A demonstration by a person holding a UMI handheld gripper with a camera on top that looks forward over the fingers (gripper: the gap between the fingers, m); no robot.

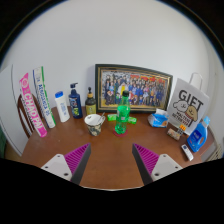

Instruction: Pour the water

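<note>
Bottle (122, 113) stands right of cup (94, 123), before framed photo (133, 87).

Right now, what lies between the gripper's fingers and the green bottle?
In the gripper view, only bare wooden table lies there. The gripper is open, and the green bottle stands beyond its fingers, beside a patterned cup.
</note>
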